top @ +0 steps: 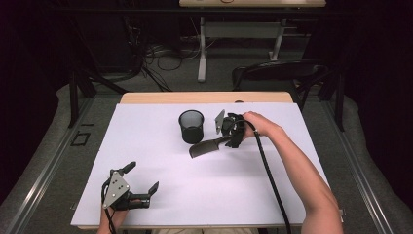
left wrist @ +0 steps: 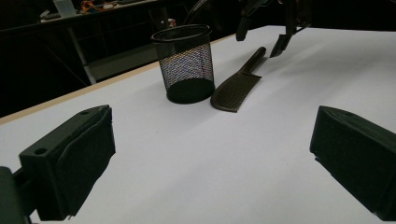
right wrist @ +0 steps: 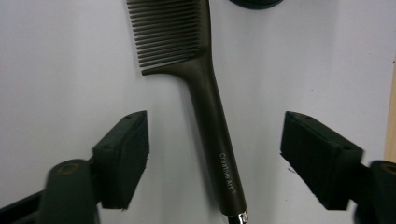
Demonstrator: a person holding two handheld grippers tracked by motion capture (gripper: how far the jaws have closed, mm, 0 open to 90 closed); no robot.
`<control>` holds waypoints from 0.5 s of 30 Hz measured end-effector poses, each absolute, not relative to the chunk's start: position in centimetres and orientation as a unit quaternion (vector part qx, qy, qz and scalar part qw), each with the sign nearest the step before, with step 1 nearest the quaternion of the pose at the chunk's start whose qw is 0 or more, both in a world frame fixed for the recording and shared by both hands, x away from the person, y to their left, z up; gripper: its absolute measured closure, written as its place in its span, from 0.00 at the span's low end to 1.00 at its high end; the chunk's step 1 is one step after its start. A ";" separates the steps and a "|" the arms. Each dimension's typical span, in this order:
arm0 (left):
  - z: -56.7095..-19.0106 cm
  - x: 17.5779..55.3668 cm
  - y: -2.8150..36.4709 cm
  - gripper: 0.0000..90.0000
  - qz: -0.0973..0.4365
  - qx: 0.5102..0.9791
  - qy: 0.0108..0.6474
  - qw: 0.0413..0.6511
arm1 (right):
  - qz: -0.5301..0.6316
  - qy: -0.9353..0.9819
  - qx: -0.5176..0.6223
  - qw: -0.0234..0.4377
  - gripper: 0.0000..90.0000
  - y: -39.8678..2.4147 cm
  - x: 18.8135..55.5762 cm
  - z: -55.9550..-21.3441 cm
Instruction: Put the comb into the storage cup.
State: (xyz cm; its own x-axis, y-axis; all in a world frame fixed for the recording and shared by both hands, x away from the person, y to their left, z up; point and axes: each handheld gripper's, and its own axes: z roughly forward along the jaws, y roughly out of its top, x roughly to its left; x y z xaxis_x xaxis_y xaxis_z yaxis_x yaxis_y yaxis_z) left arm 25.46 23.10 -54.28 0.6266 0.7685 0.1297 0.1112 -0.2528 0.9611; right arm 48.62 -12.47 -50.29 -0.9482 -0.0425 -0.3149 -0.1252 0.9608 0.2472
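A dark comb point(top: 204, 146) lies flat on the white table cover, teeth end toward the left, just right of a black mesh cup point(top: 191, 126) that stands upright. My right gripper point(top: 233, 136) sits over the comb's handle. In the right gripper view the handle point(right wrist: 210, 107) runs up between the two pads with a clear gap on each side, so my right gripper point(right wrist: 215, 154) is open. My left gripper point(top: 143, 176) rests open near the front left with nothing in it. The left gripper view looks across the table at the cup point(left wrist: 184, 63), the comb point(left wrist: 236, 88) and the right gripper point(left wrist: 260, 41).
The white cover point(top: 219, 195) spans the table, with a wooden edge point(top: 204, 97) at the far side. A black chair point(top: 277, 73) and a desk frame stand on the floor behind. The right gripper's cable point(top: 270, 180) trails along the forearm.
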 end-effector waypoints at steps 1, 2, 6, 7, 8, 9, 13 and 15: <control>-54.3 25.5 23.1 0.00 0.309 0.729 0.300 0.531 | 0.127 0.979 -0.047 0.155 0.30 -12.4 48.7 -50.3; -54.3 25.5 23.0 0.00 0.309 0.730 0.300 0.531 | 0.120 0.979 -0.052 0.155 0.33 -12.2 48.8 -50.4; -54.3 25.5 23.0 0.00 0.308 0.731 0.299 0.530 | 0.094 0.980 -0.073 0.157 0.42 -11.6 49.0 -50.8; -54.3 25.5 23.0 0.00 0.308 0.730 0.300 0.531 | 0.089 0.981 -0.080 0.155 0.45 -11.5 49.0 -50.9; -54.3 25.5 23.0 0.00 0.309 0.730 0.300 0.530 | 0.083 0.981 -0.083 0.153 0.47 -11.3 48.9 -51.0; -54.3 25.5 23.1 0.00 0.309 0.731 0.300 0.530 | 0.081 0.981 -0.090 0.153 0.51 -11.2 48.9 -51.1; -54.3 25.5 23.2 0.00 0.309 0.730 0.301 0.530 | 0.066 0.981 -0.107 0.148 0.60 -10.5 49.0 -51.5; -54.3 25.5 23.2 0.00 0.311 0.731 0.301 0.528 | 0.055 0.981 -0.114 0.144 0.62 -10.2 49.0 -51.7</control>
State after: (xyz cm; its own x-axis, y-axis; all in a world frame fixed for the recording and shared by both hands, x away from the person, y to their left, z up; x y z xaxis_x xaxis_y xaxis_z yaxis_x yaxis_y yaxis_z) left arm 25.47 23.16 -54.29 0.6254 0.7681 0.1374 0.1102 -0.2613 0.9590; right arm 48.99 -10.25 -51.74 -0.9326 -0.2089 -0.2944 -0.2404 0.9678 0.0746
